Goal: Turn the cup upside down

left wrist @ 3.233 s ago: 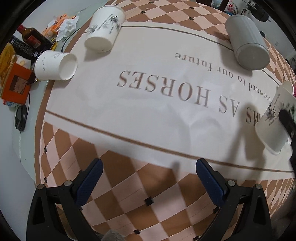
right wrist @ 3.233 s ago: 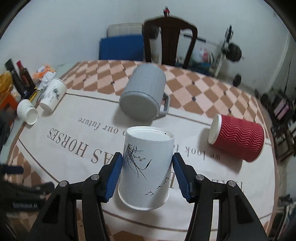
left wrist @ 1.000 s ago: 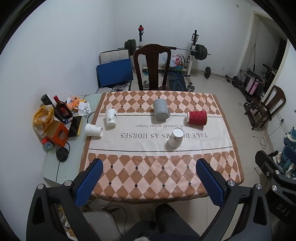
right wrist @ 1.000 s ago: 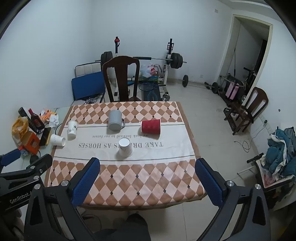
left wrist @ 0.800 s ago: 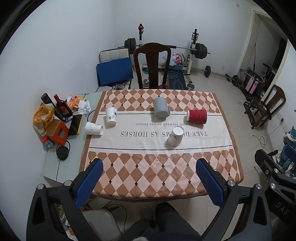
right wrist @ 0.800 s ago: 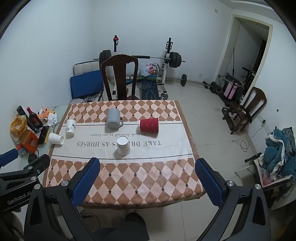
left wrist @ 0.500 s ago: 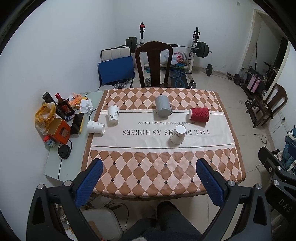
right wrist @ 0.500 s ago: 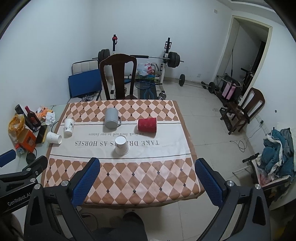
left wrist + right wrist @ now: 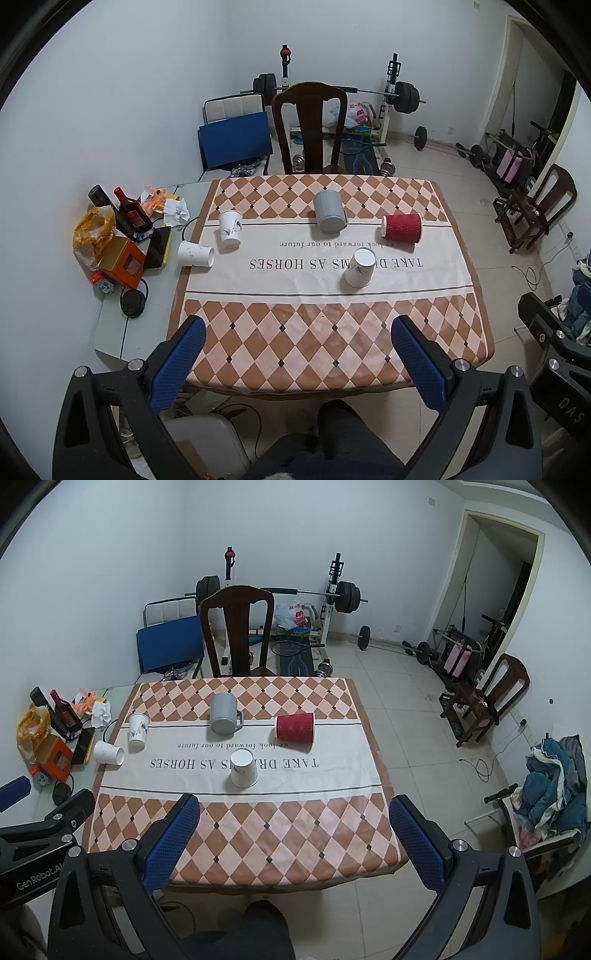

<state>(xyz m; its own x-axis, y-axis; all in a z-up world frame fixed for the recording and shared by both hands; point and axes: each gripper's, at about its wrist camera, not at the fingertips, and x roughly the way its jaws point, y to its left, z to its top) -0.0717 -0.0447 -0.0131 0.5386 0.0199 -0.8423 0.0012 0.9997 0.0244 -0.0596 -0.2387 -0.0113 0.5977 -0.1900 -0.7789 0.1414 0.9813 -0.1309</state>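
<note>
Five cups lie on the table (image 9: 476, 332), and both grippers are held high and well back from it. The left gripper (image 9: 299, 354) and the right gripper (image 9: 295, 832) each stand with jaws spread wide and nothing between them.

The white cup (image 9: 243, 768) near the middle of the printed cloth (image 9: 332, 771) stands upside down, closed base uppermost and wider mouth on the cloth; in the left wrist view the same cup (image 9: 359, 267) sits over the lettering. By this posture the flip appears complete, and the step in hand reads as retreat or pause. If further cups are to be turned, the next move calls for a descent toward one lying on its side, with the jaws set across its wall.

Containers: the red ribbed cup (image 9: 294, 727) lies on its side; the grey mug (image 9: 224, 713) lies tipped, base toward the cameras. At the left edge, one paper cup (image 9: 138, 732) stands inverted, and another (image 9: 108, 752) lies sideways with its mouth open. No contents are visible in any of them.
</note>
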